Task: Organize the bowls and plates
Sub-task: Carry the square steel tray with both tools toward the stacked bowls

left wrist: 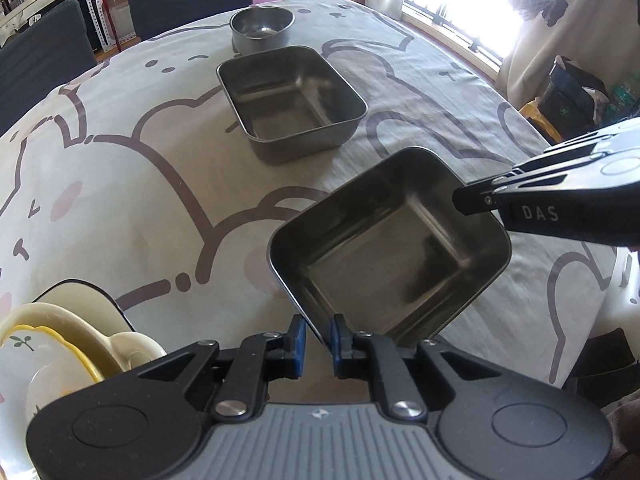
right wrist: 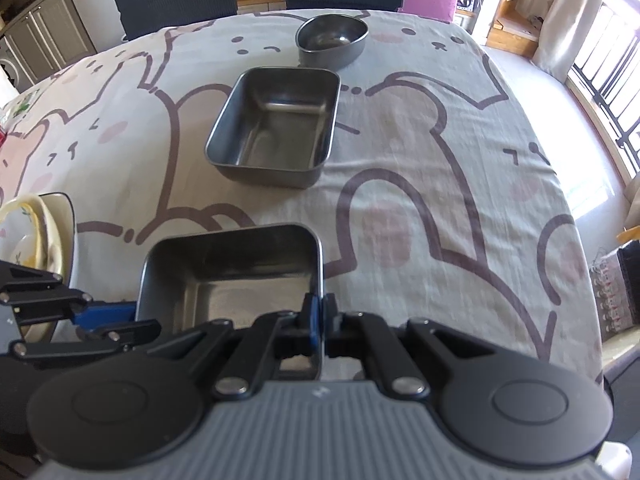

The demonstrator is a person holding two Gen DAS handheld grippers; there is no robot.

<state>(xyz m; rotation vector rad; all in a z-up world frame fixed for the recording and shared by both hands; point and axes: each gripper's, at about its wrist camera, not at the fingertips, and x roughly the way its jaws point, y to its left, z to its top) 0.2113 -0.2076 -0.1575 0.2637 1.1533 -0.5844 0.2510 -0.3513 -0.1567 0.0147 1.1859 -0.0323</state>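
A square steel tray (left wrist: 394, 256) sits tilted just above the cartoon-print tablecloth (left wrist: 132, 200), held at two points. The right tongs (right wrist: 321, 312) are clamped tight on its right-hand wall; in the left wrist view they reach in from 3 o'clock and pinch the rim there. The left tongs (left wrist: 319, 338) straddle the tray's near corner at 6 o'clock, blue pads (left wrist: 298, 336) on either side of the thin wall with a narrow gap showing, so the jaws stand slightly apart and not pressing. The tray is empty, its floor bare and shiny.

Toward 12 o'clock from it, well apart, a larger rectangular steel tray (left wrist: 292, 100) rests flat on the cloth, also empty. Beyond that, further toward 12 o'clock and just beside it, stands a round steel bowl (left wrist: 262, 30); nothing shows inside it but reflections.

At 8 o'clock in the left wrist view a stack of cream ceramic dishes (left wrist: 60, 344) lies near the table edge: a yellow-rimmed plate with a small leaf print nested among cream ones, with a handled piece beside it.
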